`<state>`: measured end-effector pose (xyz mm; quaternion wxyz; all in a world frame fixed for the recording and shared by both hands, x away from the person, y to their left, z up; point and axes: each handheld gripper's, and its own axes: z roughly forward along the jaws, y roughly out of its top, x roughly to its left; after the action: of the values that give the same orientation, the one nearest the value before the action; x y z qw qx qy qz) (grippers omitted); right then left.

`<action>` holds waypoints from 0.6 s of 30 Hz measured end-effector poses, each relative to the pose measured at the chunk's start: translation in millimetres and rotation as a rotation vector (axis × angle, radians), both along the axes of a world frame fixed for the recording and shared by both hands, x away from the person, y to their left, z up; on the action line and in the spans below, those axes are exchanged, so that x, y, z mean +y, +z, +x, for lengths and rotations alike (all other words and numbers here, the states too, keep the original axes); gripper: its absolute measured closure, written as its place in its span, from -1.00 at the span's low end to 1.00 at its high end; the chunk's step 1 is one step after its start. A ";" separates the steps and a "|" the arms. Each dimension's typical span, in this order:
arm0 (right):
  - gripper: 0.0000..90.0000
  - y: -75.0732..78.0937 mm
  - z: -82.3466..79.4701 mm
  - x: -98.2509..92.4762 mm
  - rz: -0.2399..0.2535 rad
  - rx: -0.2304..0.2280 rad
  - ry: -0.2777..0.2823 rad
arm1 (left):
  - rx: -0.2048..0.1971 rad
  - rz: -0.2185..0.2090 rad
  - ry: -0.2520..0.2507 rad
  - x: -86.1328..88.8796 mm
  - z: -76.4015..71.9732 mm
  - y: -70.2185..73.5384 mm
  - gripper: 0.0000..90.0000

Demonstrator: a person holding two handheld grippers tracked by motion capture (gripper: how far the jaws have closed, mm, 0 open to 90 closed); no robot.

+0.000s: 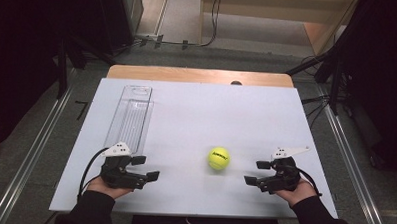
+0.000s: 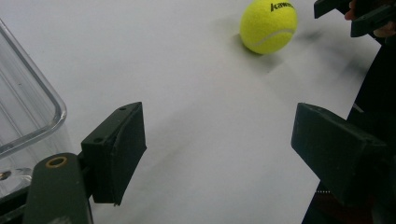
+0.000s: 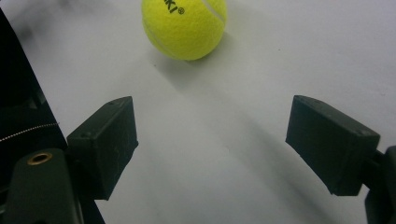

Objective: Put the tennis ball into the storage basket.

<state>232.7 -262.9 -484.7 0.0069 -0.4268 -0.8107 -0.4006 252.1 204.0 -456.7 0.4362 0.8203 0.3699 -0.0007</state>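
Jaws on the left gripper (image 1: 145,168) stand wide apart with nothing between them; jaws on the right gripper (image 1: 257,172) are spread wide too and hold nothing; both grippers sit low near the front edge of the white table (image 1: 196,117), each held in a hand, pointing in toward each other; between them, a bit closer to the right gripper, a yellow tennis ball (image 1: 218,158) rests on the table, touching neither gripper; a clear plastic tray (image 1: 130,115) lies beyond the left gripper, reaching toward the far side.
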 end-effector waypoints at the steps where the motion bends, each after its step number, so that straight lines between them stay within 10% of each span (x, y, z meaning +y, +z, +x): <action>1: -0.68 -0.2 0.2 0.3 -0.002 0.002 -0.001 | 0.000 0.000 0.001 0.2 0.1 0.1 -0.59; 18: -0.68 -0.4 0.6 -0.4 0.000 0.000 0.001 | -0.004 0.020 0.003 -3.9 4.1 -0.7 -0.59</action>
<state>233.3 -263.3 -485.1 0.0073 -0.4265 -0.8109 -0.4005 256.2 200.1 -457.4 0.4288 0.8241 0.3702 0.0055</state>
